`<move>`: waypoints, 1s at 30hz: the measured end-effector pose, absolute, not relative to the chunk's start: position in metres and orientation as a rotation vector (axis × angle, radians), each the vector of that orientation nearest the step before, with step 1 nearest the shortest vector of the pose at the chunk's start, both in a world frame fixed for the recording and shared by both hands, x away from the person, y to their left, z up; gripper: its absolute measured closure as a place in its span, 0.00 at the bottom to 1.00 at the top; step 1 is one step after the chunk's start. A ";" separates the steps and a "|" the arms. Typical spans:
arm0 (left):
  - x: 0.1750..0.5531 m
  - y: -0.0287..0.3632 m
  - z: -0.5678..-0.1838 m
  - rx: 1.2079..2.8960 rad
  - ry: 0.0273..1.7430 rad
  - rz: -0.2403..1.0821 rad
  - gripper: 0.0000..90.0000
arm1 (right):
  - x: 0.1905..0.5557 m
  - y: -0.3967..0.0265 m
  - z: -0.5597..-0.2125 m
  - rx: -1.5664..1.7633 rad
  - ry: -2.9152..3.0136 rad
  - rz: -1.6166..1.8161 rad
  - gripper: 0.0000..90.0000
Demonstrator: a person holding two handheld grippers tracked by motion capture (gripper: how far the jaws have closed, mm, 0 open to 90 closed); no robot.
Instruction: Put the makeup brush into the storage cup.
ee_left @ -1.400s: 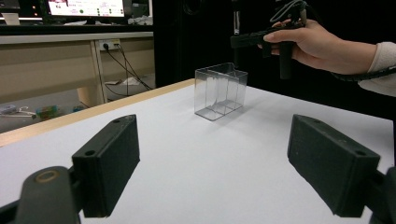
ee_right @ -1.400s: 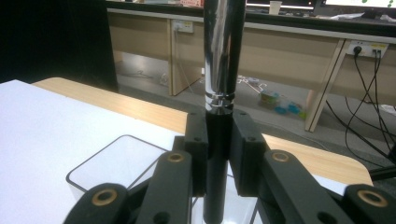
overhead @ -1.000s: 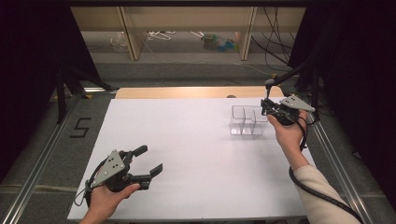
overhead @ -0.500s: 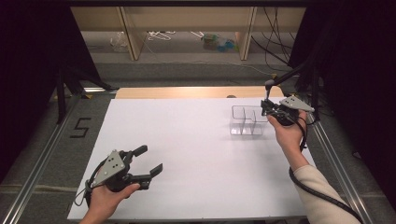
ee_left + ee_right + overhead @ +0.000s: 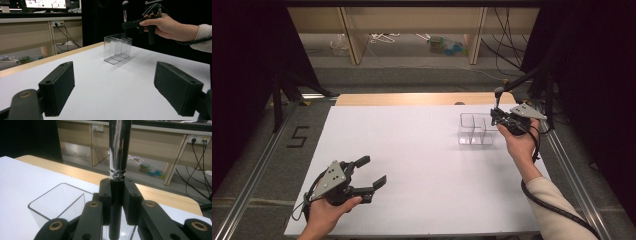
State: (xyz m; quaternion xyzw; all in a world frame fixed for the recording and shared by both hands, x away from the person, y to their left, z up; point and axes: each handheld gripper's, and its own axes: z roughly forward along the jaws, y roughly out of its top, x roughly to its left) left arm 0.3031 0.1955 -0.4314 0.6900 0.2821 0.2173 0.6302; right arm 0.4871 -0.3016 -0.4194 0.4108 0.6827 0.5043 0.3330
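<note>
Held item: a makeup brush (image 5: 117, 170), upright, black handle below a chrome ferrule, clamped between my right gripper's (image 5: 496, 116) jaws.
Position: just above the clear divided organizer (image 5: 477, 129), over its compartment nearest my right fingers.
Change: none across the last second; both hands steady, grip unchanged. I judge the brush poised for lowering in.
Left gripper (image 5: 371, 173): jaws wide apart, empty, well away over the white table (image 5: 412, 150).
Obscured: brush head cropped in the right gripper view; handle tip hidden behind my jaws.

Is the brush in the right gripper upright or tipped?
Upright. The brush stands vertical between the right gripper's shut jaws, above the clear box.
</note>
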 end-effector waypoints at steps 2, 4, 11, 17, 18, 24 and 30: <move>0.303 0.195 -0.431 1.580 0.646 0.498 0.18 | 0.486 -0.302 -0.419 1.083 1.798 1.292 0.88; 0.303 0.196 -0.431 1.580 0.646 0.497 0.18 | 0.486 -0.302 -0.419 1.086 1.808 1.294 0.88; 0.303 0.196 -0.431 1.581 0.645 0.498 0.18 | 0.487 -0.302 -0.423 1.091 1.816 1.303 0.88; 0.303 0.196 -0.431 1.581 0.645 0.498 0.18 | 0.488 -0.303 -0.425 1.095 1.816 1.297 0.88; 0.303 0.196 -0.431 1.581 0.646 0.498 0.18 | 0.489 -0.303 -0.425 1.085 1.814 1.292 0.88; 0.303 0.196 -0.431 1.582 0.644 0.498 0.18 | 0.488 -0.303 -0.426 1.095 1.822 1.275 0.88; 0.303 0.196 -0.431 1.582 0.644 0.498 0.18 | 0.489 -0.303 -0.428 1.085 1.814 1.287 0.88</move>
